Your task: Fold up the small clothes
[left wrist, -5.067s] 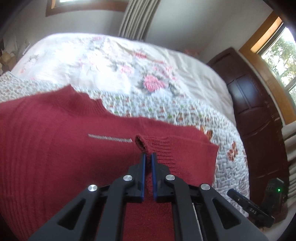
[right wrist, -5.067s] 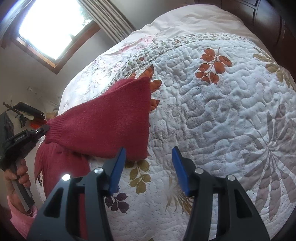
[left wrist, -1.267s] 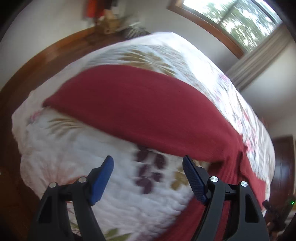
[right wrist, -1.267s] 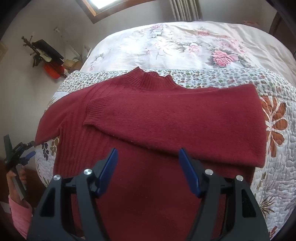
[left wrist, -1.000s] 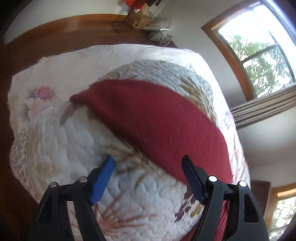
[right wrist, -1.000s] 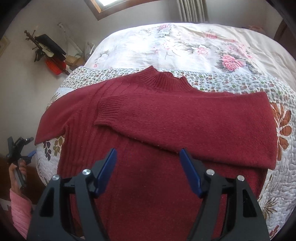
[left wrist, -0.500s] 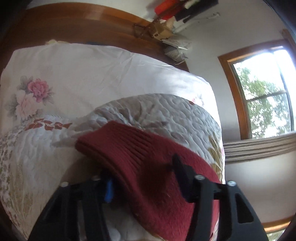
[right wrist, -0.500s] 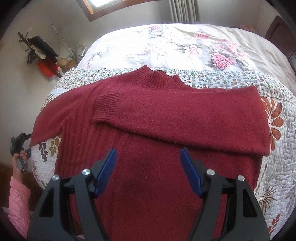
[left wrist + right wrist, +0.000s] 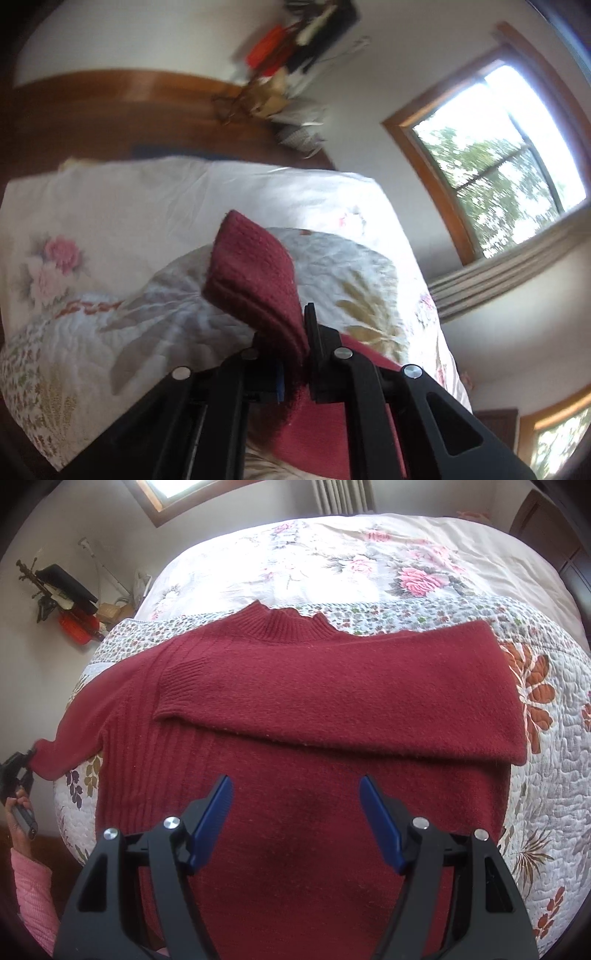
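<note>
A dark red knit sweater (image 9: 295, 709) lies flat on the quilted bedspread (image 9: 554, 760), collar toward the far side. Its right sleeve (image 9: 369, 686) is folded across the chest. The left sleeve stretches out to the bed's left edge, where its ribbed cuff (image 9: 255, 273) is pinched in my left gripper (image 9: 295, 332), which is shut on it. In the right wrist view the left gripper (image 9: 14, 775) shows small at the far left, held by a hand in a pink sleeve. My right gripper (image 9: 295, 797) hovers open over the sweater's lower body, holding nothing.
A floral sheet (image 9: 369, 557) covers the far half of the bed. Clutter of bags and boxes (image 9: 291, 107) sits on the wooden floor by the wall past the bed's left edge. A window (image 9: 498, 155) and curtain are beyond. Dark wooden furniture (image 9: 554, 520) stands at far right.
My left gripper travelled along the left sleeve to its end, then shut on the ribbed cuff and lifted it off the quilt. The right gripper stayed open above the sweater's body.
</note>
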Tool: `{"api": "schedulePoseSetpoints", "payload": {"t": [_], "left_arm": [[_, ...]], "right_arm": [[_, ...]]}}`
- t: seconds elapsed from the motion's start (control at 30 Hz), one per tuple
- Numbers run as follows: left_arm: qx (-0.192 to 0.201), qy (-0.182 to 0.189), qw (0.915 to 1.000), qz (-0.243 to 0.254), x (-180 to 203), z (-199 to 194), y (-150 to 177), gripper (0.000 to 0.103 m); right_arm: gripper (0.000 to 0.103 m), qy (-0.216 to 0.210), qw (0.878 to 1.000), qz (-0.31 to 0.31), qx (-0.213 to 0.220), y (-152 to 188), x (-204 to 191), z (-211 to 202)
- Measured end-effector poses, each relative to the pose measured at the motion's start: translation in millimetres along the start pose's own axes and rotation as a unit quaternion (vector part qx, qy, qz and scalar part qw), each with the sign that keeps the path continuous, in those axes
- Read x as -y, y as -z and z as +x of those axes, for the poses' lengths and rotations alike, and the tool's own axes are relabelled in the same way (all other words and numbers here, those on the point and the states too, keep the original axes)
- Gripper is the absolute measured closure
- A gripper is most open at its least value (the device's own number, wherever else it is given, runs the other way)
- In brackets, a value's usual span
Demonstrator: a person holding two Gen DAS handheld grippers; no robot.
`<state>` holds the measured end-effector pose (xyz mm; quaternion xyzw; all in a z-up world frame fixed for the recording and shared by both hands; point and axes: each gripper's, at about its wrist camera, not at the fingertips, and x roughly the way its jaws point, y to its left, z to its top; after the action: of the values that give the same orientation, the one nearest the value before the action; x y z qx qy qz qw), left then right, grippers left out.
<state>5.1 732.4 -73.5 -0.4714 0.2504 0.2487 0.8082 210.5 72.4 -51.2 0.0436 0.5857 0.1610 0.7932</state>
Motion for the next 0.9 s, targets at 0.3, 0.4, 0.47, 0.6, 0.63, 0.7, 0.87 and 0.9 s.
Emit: {"api": "schedulePoseSetpoints", "payload": {"t": [0.3, 0.4, 0.47, 0.6, 0.63, 0.7, 0.87, 0.9], "left_arm": [[-0.024, 0.086, 0.9791, 0.183, 142.7, -9.4, 68.5, 0.095], [-0.059, 0.121, 0.9634, 0.232, 191.9, -1.7, 109.8, 0.095], [-0.090, 0.146, 0.9528, 0.251, 220.9, 6.3, 138.1, 0.095], [-0.131, 0.167, 0.9337, 0.289, 263.4, 25.2, 192.2, 0.095], [-0.143, 0.170, 0.9294, 0.295, 272.3, 31.0, 206.7, 0.095], [-0.160, 0.174, 0.9226, 0.305, 281.7, 38.5, 229.1, 0.095], [-0.199, 0.189, 0.9007, 0.337, 307.1, 50.8, 289.8, 0.095], [-0.206, 0.188, 0.8969, 0.343, 312.8, 53.9, 299.7, 0.095]], "right_arm": [[0.032, -0.001, 1.000, 0.016, 0.001, 8.4, 24.0, -3.1], [0.032, -0.004, 1.000, 0.018, 0.004, 9.5, 31.8, -7.6], [0.032, -0.004, 1.000, 0.020, 0.006, 10.2, 36.4, -10.7], [0.031, -0.005, 1.000, 0.026, 0.010, 12.9, 50.7, -17.6], [0.031, -0.005, 1.000, 0.027, 0.011, 14.0, 53.9, -18.9], [0.031, -0.003, 1.000, 0.029, 0.011, 15.4, 60.9, -20.3], [0.031, -0.004, 0.999, 0.039, 0.009, 18.9, 75.5, -19.3], [0.031, -0.006, 0.999, 0.040, 0.008, 19.3, 77.9, -18.2]]}}
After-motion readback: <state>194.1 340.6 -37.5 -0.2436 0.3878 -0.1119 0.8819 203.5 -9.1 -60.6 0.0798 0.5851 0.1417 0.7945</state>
